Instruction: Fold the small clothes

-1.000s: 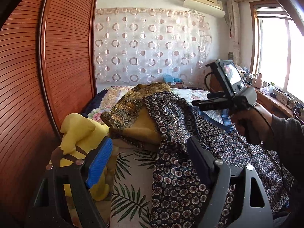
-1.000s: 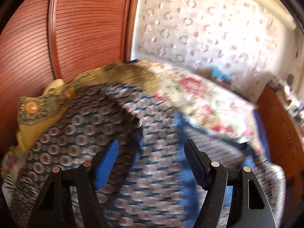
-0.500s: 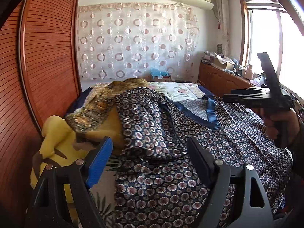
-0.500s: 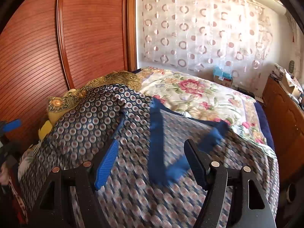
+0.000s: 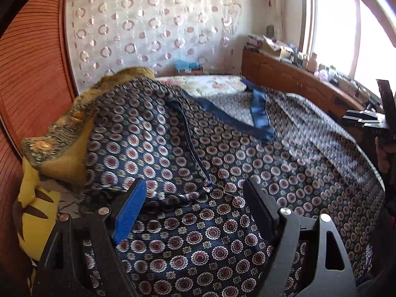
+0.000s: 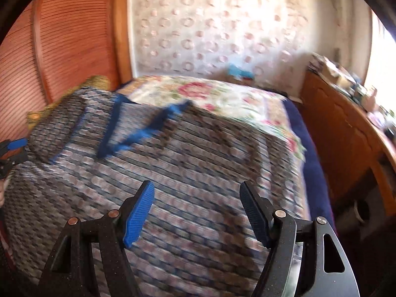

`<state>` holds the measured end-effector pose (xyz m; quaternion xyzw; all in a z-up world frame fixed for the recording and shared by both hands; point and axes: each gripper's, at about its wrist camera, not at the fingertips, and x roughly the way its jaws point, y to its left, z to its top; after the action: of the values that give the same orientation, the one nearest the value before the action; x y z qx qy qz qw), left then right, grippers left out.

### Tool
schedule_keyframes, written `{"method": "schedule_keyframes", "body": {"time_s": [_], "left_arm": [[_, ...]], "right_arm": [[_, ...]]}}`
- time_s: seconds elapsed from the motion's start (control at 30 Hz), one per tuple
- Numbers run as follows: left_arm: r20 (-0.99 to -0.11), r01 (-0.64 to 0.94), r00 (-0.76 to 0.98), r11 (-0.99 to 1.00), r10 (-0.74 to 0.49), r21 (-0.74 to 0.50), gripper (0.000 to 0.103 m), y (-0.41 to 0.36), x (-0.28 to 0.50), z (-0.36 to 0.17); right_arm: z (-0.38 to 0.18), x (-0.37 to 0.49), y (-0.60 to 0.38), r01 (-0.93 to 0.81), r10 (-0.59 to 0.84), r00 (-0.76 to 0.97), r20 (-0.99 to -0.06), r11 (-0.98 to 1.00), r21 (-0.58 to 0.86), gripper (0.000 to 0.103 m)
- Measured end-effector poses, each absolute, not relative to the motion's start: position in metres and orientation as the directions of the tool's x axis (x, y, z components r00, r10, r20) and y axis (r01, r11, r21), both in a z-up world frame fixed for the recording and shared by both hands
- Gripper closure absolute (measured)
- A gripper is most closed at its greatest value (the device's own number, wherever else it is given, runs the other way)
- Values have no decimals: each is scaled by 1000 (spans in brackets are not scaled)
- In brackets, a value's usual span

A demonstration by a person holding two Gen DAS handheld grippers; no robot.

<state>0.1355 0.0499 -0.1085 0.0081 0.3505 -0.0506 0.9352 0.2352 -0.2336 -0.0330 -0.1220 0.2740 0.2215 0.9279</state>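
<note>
A navy garment with a round medallion print and a blue V neckband [image 5: 259, 113] lies spread over the bed [image 5: 222, 168]; in the right wrist view it is blurred [image 6: 173, 173]. My left gripper [image 5: 195, 212] is open and empty, low over the garment's near left part. My right gripper [image 6: 196, 212] is open and empty above the garment's near right part; its body shows at the right edge of the left wrist view [image 5: 371, 121]. The left gripper's tip shows at the far left of the right wrist view [image 6: 14, 146].
A gold embroidered cloth [image 5: 64, 133] and a yellow plush toy [image 5: 37, 212] lie at the left by the wooden wardrobe [image 5: 24, 74]. A floral bedspread [image 6: 210, 96] covers the far bed. A wooden cabinet [image 6: 346, 128] runs along the right under the window.
The garment has gone from bunched up on the left to spread flat across the bed. Both grippers have swung right and stayed open. The right gripper has moved to the right edge.
</note>
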Motion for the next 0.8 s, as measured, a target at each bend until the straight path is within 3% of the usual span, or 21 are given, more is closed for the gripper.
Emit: {"method": "schedule_keyframes", "body": {"time_s": [0.27, 0.53, 0.8], "left_arm": [[-746, 129, 661, 992, -80, 8, 22, 37, 164, -131], [-781, 145, 618, 989, -88, 3, 21, 31, 175, -146], [-787, 137, 611, 991, -80, 5, 14, 31, 177, -147]], "right_arm": [[-41, 251, -295, -332, 220, 763, -608, 940, -77, 30], [-50, 259, -323, -276, 204, 719, -664, 961, -3, 32], [-42, 252, -346, -275, 260, 670, -696, 957, 93, 55]]}}
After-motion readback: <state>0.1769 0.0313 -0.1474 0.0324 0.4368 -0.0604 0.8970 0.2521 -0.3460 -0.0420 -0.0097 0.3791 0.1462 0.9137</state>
